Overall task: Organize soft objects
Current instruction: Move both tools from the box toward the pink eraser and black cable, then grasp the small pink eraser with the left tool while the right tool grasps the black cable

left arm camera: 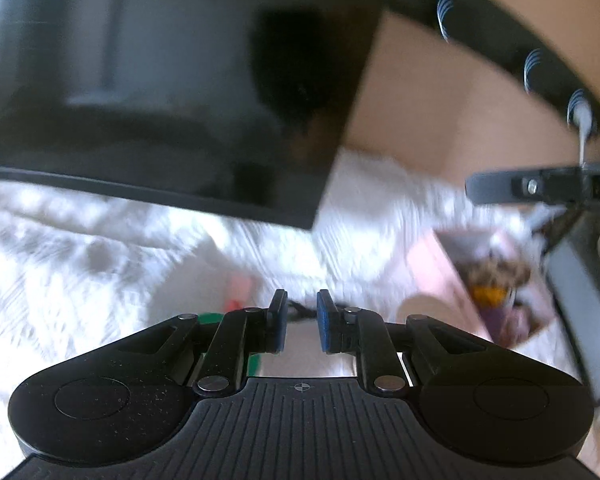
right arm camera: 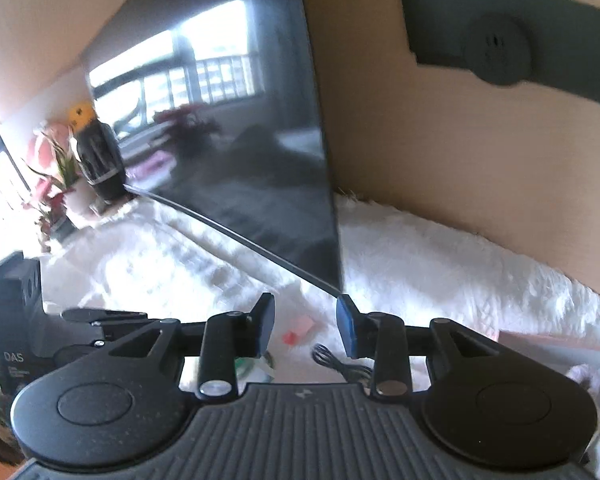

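Observation:
My left gripper is open by a narrow gap and holds nothing, above a fluffy white cover. A pink box with a brown and yellow soft toy inside lies to its right. A small pink and red soft object lies just ahead to the left, with a green item under the left finger. My right gripper is open and empty above the same white cover. A pink and red soft object lies between its fingers, lower down. The views are blurred.
A large black TV screen stands on the cover against a beige wall. A black cable lies by the right finger. Flowers and a dark vase stand far left. The other gripper shows in each view.

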